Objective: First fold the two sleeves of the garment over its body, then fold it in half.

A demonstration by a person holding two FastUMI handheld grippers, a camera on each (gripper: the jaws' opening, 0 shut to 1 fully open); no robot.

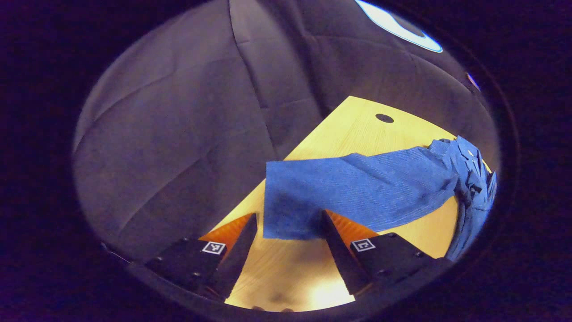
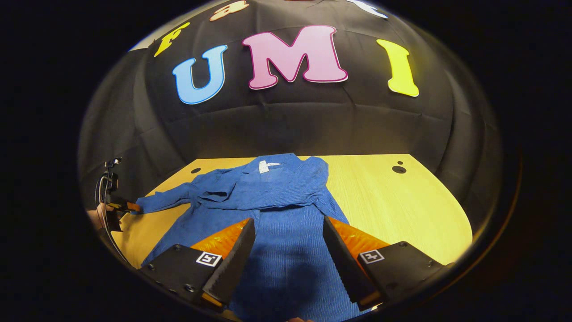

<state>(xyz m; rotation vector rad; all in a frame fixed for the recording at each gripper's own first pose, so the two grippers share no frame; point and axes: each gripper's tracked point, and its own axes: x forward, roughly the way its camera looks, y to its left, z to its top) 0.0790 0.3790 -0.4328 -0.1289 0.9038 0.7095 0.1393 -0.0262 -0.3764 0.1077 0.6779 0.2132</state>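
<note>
Blue shirt point(image 2: 272, 210) lies flat on the desk point(image 2: 402, 210), one sleeve point(image 1: 357, 188) stretched toward the left gripper point(image 1: 289, 232), jaws spread at its cuff, seemingly untouched. Right gripper point(image 2: 288, 243) hovers spread over the body. A shallow pinch could slip, dragging cloth askew.

A pale wooden bench point(image 2: 402, 201) with small dark round holes point(image 2: 398, 169) in its top stands against the booth's creased black cloth wall point(image 2: 290, 125); a bright lamp point(image 1: 397, 24) glows overhead.
</note>
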